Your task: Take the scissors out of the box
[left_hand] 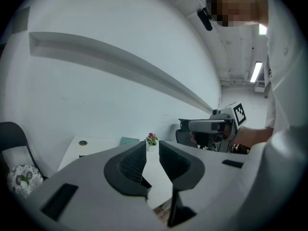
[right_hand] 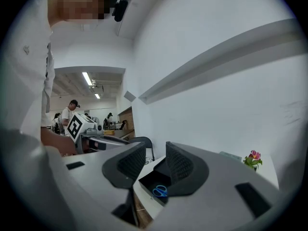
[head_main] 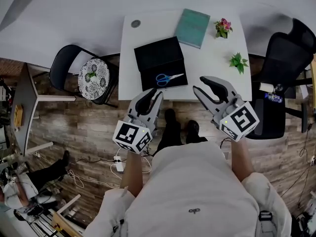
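Note:
Blue-handled scissors [head_main: 168,78] lie in the front part of an open black box [head_main: 159,56] on the white table [head_main: 212,73]. In the right gripper view the scissors [right_hand: 160,191] show inside the box [right_hand: 147,181], past the jaws. My left gripper [head_main: 152,94] hovers at the table's near edge, just in front of the box, open and empty. My right gripper [head_main: 198,83] hangs over the near edge to the right of the box, also open with nothing between its fingers. Both grippers are apart from the scissors.
A teal book [head_main: 192,27], a pink-flowered plant [head_main: 223,27] and a small green plant [head_main: 238,61] stand on the table's right half. A chair with a patterned cushion [head_main: 94,77] is left of the table, a black office chair [head_main: 284,58] right of it.

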Demonstrator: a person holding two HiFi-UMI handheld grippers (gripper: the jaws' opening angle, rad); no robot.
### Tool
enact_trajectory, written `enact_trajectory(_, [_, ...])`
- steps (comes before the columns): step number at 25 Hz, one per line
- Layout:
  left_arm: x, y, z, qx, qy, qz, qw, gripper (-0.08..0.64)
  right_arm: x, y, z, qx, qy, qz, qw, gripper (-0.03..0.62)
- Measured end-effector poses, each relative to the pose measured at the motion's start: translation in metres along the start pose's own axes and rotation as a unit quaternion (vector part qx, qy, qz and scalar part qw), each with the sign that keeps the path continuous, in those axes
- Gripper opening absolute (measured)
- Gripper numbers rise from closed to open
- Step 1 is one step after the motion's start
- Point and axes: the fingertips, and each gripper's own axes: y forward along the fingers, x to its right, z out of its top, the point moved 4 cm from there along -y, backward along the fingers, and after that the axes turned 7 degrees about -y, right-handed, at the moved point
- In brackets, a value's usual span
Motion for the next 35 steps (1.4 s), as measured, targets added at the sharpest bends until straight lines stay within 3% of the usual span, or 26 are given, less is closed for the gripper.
enact_trajectory(11, [-0.062, 0.032, -0.013, -0.076, 0.036, -0.032, 0.996, 0.077, 0.017, 0.039, -0.003, -0.025, 0.01, -0.04, 0.999, 0.138])
enact_trajectory(17, [-0.092, 0.052, -0.034, -0.131, 0.054, -0.051, 0.9886, 0.078, 0.019, 0.059, -0.009, -0.041, 0.016, -0.051, 0.998, 0.138])
enact_trajectory(24, [-0.112, 0.073, -0.065, -0.206, 0.072, -0.083, 0.9725, 0.088, 0.02, 0.071, -0.019, -0.057, 0.027, -0.072, 0.995, 0.138])
enact_trajectory(35, [-0.126, 0.1, -0.112, -0.321, 0.117, -0.104, 0.934, 0.11, 0.025, 0.076, -0.033, -0.074, 0.041, -0.082, 0.993, 0.138])
